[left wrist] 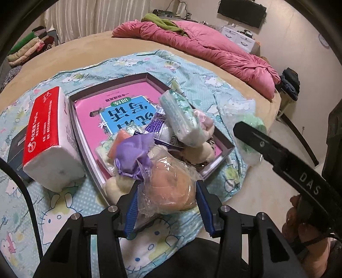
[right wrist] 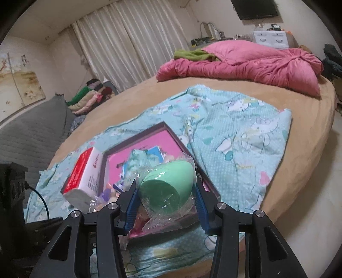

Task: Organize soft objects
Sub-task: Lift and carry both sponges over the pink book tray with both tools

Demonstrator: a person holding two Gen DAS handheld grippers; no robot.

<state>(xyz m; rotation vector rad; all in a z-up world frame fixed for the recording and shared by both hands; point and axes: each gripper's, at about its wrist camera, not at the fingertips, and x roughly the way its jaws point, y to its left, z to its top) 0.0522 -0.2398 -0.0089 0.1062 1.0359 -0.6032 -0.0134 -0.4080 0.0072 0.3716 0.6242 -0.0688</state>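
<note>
The left wrist view is showing the inside of the shallow purple-rimmed box (left wrist: 149,75) plainly: a pink book (left wrist: 94,111) is lying flat in it, with a heap of wrapped soft things piled on its near half, among them a pale green-patterned tissue pack (left wrist: 181,115) and a purple crumpled piece (left wrist: 134,149). In the right wrist view most of that heap is hiding behind the held object.

The left gripper (left wrist: 166,198) is clamping a peach-coloured sponge in a clear crinkled bag (left wrist: 171,184), its blue pads pressing the bag on both sides, just above the box's near corner. The right gripper (right wrist: 166,198) is pinching a mint-green egg-shaped sponge in a clear bag (right wrist: 168,181), tip pointing away, flat end toward the camera, held over the near end of the box (right wrist: 147,132). From the left view, the right gripper's black body (left wrist: 277,154) is crossing the right side, with the green sponge (left wrist: 252,126) blurred at its tip.

A red-and-white tissue pack (left wrist: 49,132) is leaning against the box's left wall. Everything is sitting on a light-blue cartoon-print blanket (right wrist: 235,132) spread over a round tan bed (right wrist: 310,128). A pink quilt (right wrist: 256,66) is bunched at the far side with a green cloth (right wrist: 192,54) on it. Pale curtains (right wrist: 128,42), folded clothes (right wrist: 89,96) and a wall-mounted dark screen (left wrist: 241,10) are filling the room behind.
</note>
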